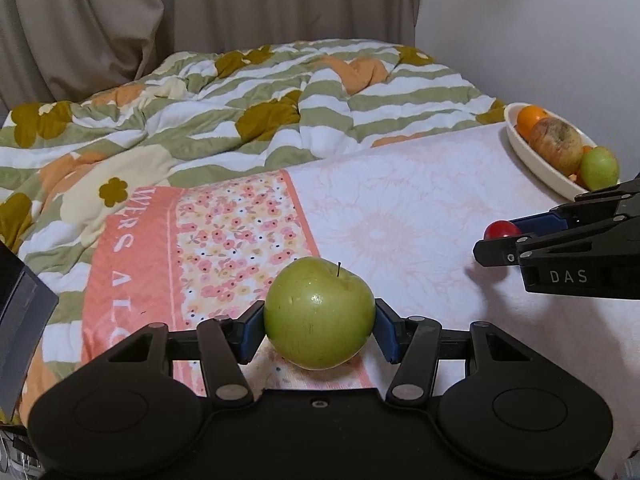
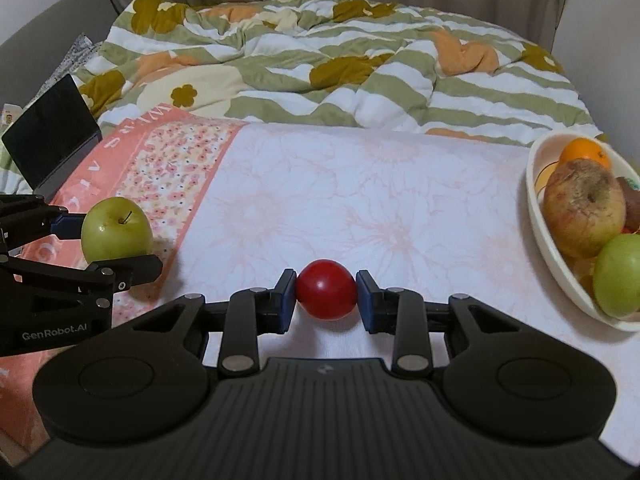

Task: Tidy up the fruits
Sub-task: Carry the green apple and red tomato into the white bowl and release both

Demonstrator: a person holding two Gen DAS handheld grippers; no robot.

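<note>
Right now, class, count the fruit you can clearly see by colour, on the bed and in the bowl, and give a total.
Green: 2, the apple in the left hand-held gripper and one in the bowl
Red: 1, the small fruit in the right hand-held gripper
Orange: 1
Blotchy red-yellow: 1
Total: 5; other pieces in the bowl are partly hidden.

Right gripper (image 2: 326, 296) has its blue pads clamped on a small red fruit (image 2: 326, 294), sitting low over the pale floral towel (image 2: 360, 208). Off to the left, the left gripper (image 2: 92, 246) is pinching a green apple (image 2: 117, 229) over the towel's pink border. Far right there's a cream bowl (image 2: 538, 216) with an orange (image 2: 585, 154), a bruised apple (image 2: 584, 206) and another green one (image 2: 618, 276). Striped flowery quilt (image 2: 320, 56) bunched up behind.
</note>
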